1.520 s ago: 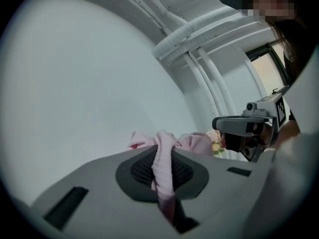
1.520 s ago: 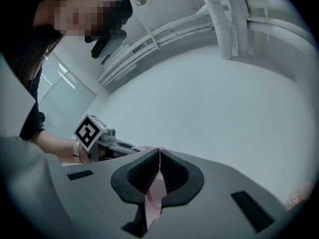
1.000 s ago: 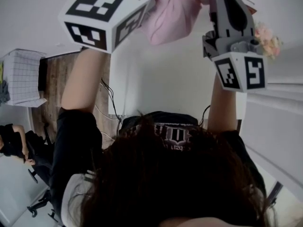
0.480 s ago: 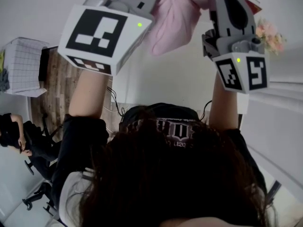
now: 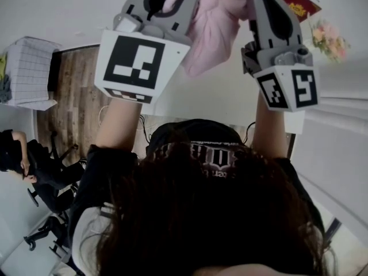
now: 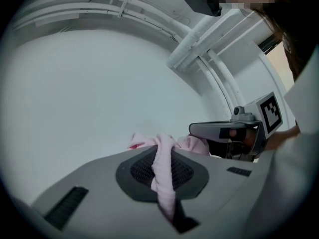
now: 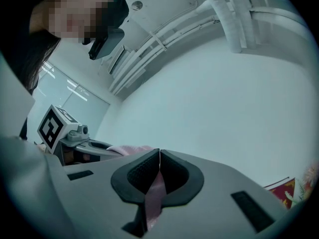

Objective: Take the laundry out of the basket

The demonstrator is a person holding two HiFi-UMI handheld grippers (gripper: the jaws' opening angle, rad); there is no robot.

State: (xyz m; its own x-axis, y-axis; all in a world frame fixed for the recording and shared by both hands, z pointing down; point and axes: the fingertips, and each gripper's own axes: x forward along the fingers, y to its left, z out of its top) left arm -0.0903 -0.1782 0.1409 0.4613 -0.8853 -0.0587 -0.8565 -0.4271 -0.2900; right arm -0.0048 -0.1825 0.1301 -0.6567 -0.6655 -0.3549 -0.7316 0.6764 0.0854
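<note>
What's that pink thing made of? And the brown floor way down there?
The pink cloth looks like soft, matte fabric, maybe cotton or fleece: it bunches up and hangs in loose folds. The floor looks like wood or wood-look planks: brown, streaky boards with long seams and a dull sheen.

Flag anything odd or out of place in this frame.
Nothing spilled or damaged. The pink cloth hangs bunched between the left gripper and right gripper, each shut on a fold. Only oddity: hair fills the head view's lower half.
</note>
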